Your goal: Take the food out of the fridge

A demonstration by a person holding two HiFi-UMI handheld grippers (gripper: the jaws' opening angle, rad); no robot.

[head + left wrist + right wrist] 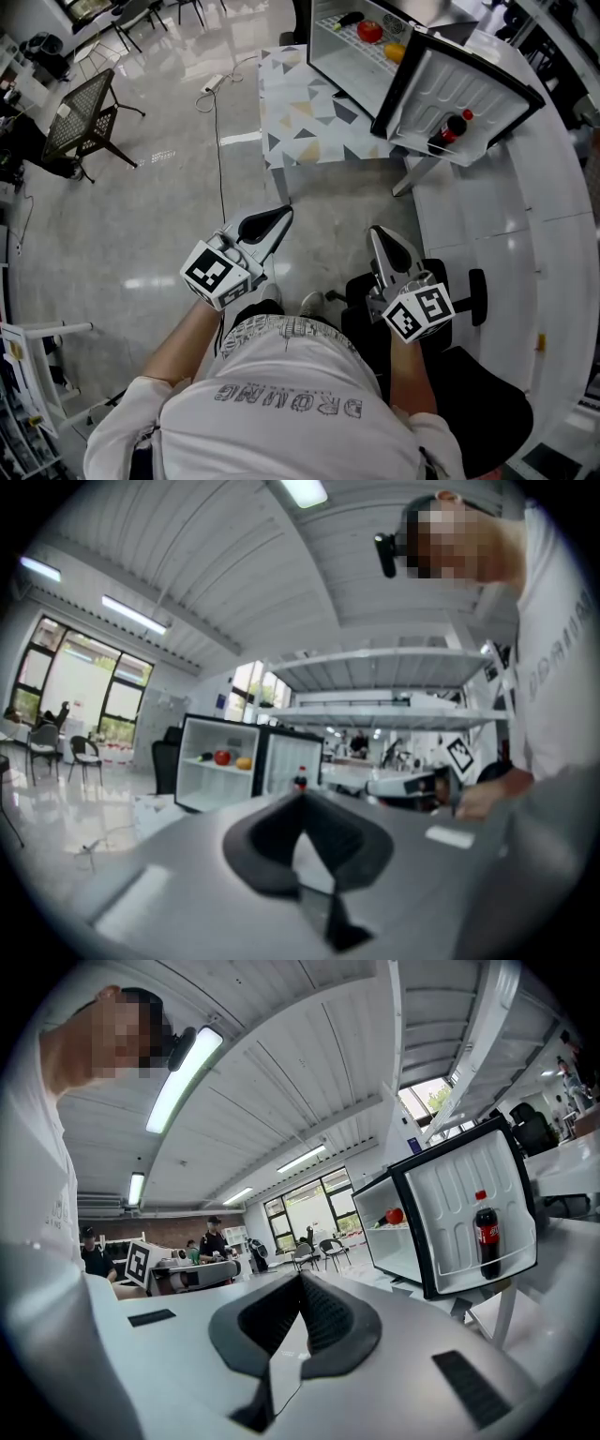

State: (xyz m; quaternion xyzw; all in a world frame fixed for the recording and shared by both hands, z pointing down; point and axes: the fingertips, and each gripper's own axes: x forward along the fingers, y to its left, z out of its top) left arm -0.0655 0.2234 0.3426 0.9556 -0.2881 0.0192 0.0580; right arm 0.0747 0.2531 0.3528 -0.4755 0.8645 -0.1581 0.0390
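Observation:
A small white fridge (349,58) stands open on a triangle-patterned table (298,120), well ahead of both grippers. On its shelf lie a red fruit (370,31), an orange fruit (396,52) and a dark item (349,19). A cola bottle (451,128) stands in the door rack (466,94). My left gripper (287,212) and right gripper (374,231) are held level at waist height, both shut and empty. The left gripper view shows the red fruit (222,757), orange fruit (244,762) and bottle (301,778) far off. The right gripper view shows the bottle (485,1232) and red fruit (395,1215).
A black mesh chair (84,117) stands at the far left. A cable with a power strip (214,82) runs across the floor before the table. A curved white counter (530,220) lines the right side. A black office chair (469,370) is under my right arm. People stand far back (214,1238).

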